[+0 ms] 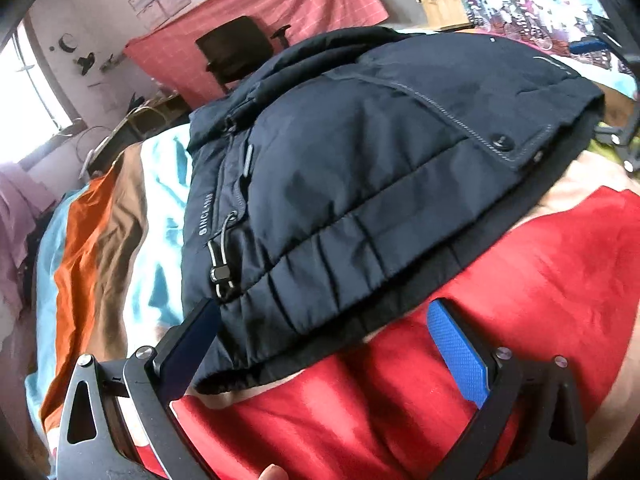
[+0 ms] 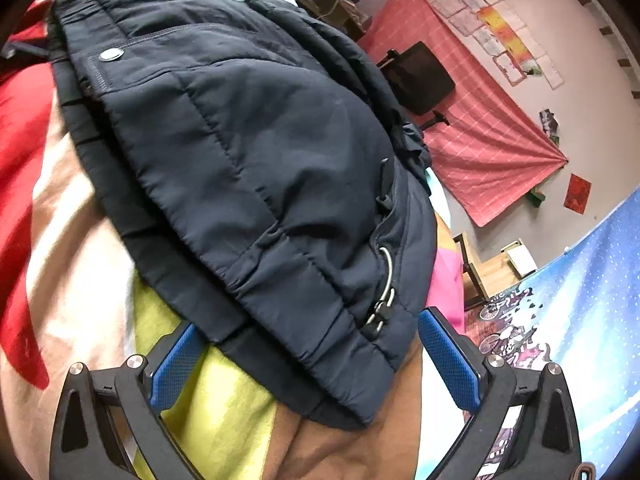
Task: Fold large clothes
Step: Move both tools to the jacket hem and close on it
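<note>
A navy padded jacket [image 1: 360,184] lay folded in a thick bundle on a bedspread [image 1: 540,288] of red, cream, orange and yellow-green patches. The left gripper [image 1: 328,344] hovered at the jacket's hem with its blue-padded fingers spread wide — nothing between them. The right gripper [image 2: 312,356] sat at another hem corner, beside the drawcord toggle [image 2: 378,316], likewise spread apart and empty.

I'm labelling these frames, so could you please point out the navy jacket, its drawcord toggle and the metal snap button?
navy jacket [image 1: 352,184], left wrist view, on the quilted middle panel.
drawcord toggle [image 1: 219,273], left wrist view, on the black cord lock near the hem.
metal snap button [image 2: 111,55], right wrist view, on the silver cap.
</note>
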Demonstrator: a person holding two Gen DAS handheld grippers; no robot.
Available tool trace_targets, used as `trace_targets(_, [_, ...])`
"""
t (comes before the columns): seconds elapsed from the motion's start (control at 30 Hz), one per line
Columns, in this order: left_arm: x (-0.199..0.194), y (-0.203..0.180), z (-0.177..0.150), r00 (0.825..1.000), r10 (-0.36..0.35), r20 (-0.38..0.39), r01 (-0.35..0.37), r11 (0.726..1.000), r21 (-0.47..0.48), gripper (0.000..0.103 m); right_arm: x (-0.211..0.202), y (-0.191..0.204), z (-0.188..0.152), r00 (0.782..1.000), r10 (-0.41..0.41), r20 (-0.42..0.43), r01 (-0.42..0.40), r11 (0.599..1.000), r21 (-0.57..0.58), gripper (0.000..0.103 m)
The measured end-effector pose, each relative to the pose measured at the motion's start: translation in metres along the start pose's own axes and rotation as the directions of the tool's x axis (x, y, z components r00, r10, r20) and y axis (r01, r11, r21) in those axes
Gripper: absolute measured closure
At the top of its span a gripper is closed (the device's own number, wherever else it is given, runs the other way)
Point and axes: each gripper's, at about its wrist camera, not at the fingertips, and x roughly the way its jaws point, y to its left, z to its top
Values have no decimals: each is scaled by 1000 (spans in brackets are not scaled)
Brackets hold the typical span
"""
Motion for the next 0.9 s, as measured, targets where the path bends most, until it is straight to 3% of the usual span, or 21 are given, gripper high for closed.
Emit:
trace_targets(0.13, [3, -3, 1, 1000, -15, -23, 15, 1000, 0, 1, 0, -20, 10, 1000, 12, 22, -14, 996, 88, 14])
trace_targets(0.37, [3, -22, 0, 992, 123, 10, -123, 987, 99, 1, -1, -23, 15, 999, 43, 27, -45, 994, 102, 17])
trace_targets(0.43, [2, -22, 1, 985, 172, 21, -173, 979, 106, 2, -5, -22, 15, 997, 60, 40, -64, 993, 103, 28])
trace_targets(0.57, [3, -11, 3, 975, 221, 29, -222, 971, 90, 4, -11, -14, 16, 997, 52, 58, -56, 996, 72, 39])
trace_targets(0.63, [2, -6, 4, 976, 215, 40, -218, 972, 89, 18, -11, -13, 15, 997, 57, 59, -61, 996, 67, 43])
trace_targets(0.67, [1, -5, 4, 979, 200, 46, -204, 974, 96, 30, -10, -13, 15, 996, 62, 58, -66, 995, 72, 46])
trace_targets(0.8, [-6, -10, 5, 986, 150, 77, -161, 975, 152, 66, -10, -15, 19, 995, 85, 58, -91, 991, 100, 67])
trace_targets(0.87, [-8, -9, 6, 993, 91, 71, -100, 985, 137, 79, -12, -16, 22, 994, 89, 66, -96, 990, 108, 74])
trace_targets(0.9, [-7, -8, 6, 995, 80, 64, -88, 987, 132, 81, -12, -17, 24, 993, 96, 67, -104, 988, 119, 78])
